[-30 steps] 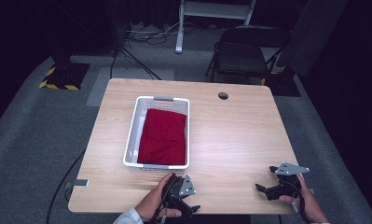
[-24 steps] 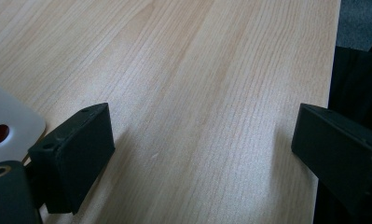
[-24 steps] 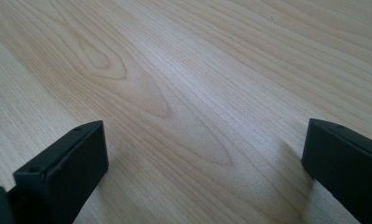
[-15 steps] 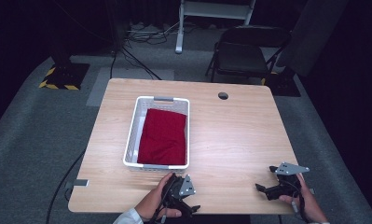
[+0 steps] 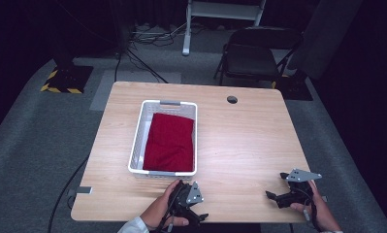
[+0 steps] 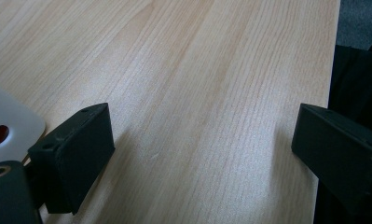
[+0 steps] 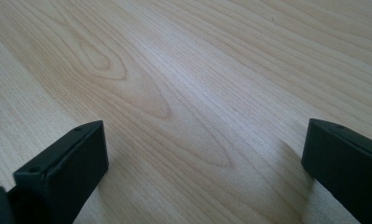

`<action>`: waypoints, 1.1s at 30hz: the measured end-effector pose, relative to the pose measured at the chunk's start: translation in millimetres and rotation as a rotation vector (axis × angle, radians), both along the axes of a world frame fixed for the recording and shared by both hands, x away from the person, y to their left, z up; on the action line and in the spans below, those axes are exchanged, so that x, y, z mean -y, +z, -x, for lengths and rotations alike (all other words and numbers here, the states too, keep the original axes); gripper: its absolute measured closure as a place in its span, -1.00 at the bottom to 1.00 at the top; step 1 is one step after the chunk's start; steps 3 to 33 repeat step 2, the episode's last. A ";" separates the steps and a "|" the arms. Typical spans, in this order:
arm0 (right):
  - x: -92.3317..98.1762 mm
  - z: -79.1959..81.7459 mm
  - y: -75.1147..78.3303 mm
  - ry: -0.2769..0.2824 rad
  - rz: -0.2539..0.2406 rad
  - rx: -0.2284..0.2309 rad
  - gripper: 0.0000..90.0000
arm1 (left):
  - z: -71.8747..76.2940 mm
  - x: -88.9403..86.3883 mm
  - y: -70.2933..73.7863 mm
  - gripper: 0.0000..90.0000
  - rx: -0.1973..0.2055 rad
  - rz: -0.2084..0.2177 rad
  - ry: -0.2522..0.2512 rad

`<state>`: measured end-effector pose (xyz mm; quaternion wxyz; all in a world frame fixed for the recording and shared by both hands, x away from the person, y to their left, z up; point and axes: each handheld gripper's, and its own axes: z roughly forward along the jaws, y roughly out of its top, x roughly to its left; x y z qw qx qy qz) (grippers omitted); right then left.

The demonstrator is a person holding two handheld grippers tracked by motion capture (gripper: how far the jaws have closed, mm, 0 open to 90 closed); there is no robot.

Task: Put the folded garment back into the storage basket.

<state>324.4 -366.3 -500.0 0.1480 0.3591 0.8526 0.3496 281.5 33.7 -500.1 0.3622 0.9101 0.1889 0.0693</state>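
Red folded cloth (image 5: 169,141) lies flat in white basket (image 5: 137,141).

My left gripper (image 5: 197,217) is black, topped by a grey three-cornered plate with small holes, and a white cuff (image 5: 135,225) shows at that wrist. My right gripper (image 5: 273,196) wears the same grey plate, with a dark cable along the forearm. Close up, the jaws are blocky matt black, each with two small screw holes.
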 end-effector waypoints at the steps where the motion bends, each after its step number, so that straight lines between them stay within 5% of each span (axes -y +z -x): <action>1: 0.0 -0.1 0.0 0.001 0.000 0.000 -0.99 | -0.1 0.1 0.0 -0.88 0.000 0.000 0.000; 33: 0.0 -0.1 0.0 0.001 0.000 0.000 -0.99 | -0.1 0.1 0.0 -0.88 0.000 -0.001 -0.001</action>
